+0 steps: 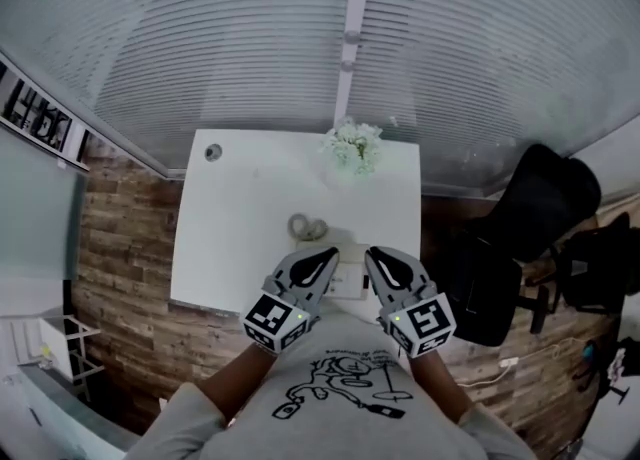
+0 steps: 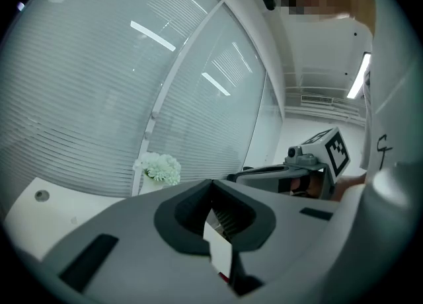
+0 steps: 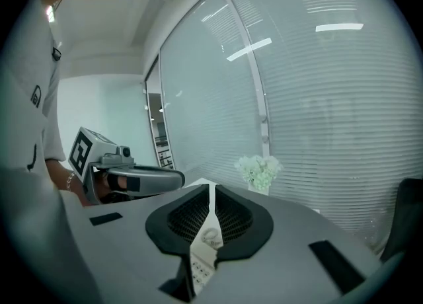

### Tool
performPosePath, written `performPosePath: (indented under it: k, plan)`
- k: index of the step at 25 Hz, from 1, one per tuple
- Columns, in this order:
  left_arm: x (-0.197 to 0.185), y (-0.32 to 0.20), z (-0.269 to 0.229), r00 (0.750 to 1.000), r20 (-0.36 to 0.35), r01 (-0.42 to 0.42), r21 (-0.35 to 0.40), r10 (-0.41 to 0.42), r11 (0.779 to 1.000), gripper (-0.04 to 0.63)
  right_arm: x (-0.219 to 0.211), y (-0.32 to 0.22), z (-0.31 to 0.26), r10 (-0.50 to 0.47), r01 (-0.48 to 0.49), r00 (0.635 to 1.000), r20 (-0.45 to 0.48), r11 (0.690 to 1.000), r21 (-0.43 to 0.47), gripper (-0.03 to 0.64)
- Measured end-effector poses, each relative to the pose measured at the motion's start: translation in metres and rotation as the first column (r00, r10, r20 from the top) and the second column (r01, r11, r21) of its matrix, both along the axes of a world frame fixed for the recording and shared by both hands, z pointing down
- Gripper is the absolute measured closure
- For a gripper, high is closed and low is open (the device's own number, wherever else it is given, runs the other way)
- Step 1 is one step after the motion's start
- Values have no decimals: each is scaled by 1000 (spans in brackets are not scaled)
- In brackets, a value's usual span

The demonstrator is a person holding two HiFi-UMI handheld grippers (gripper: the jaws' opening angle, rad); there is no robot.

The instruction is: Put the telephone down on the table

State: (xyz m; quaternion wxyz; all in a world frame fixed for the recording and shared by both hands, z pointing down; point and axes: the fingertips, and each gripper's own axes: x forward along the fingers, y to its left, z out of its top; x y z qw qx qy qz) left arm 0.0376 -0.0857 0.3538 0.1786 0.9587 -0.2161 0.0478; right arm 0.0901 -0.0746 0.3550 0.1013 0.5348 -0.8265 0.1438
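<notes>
The telephone is seen lying on the white table, at the lower centre of the head view. Its coiled cord is just above it. It is flanked by the left gripper and the right gripper, both clenched on nothing. Flowers are set at the table's upper edge.

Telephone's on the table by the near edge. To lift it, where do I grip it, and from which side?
Grip the telephone by its two side edges, left gripper from its left, right gripper from its right. It lies flat between them, and its coiled cord bunches on the far side, so avoid that end. Both grippers are shut: open first.
</notes>
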Motion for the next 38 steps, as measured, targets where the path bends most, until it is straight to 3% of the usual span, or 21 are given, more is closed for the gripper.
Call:
performPosePath:
  k: [5, 10, 20, 38]
  plan:
    - [5, 9, -39, 997, -68, -22, 21, 23, 1000, 594, -12, 2, -42, -38, 35, 999, 33, 996, 84, 569]
    - [8, 21, -64, 995, -83, -56, 89, 64, 994, 594, -18, 10, -79, -48, 42, 998, 41, 988, 147, 572]
    - [8, 29, -85, 992, -96, -69, 114, 80, 991, 594, -22, 18, -95, -44, 36, 998, 42, 984, 176, 580]
    - [2, 31, -75, 994, -88, -57, 86, 64, 995, 594, -25, 21, -92, -42, 37, 999, 27, 983, 180, 580]
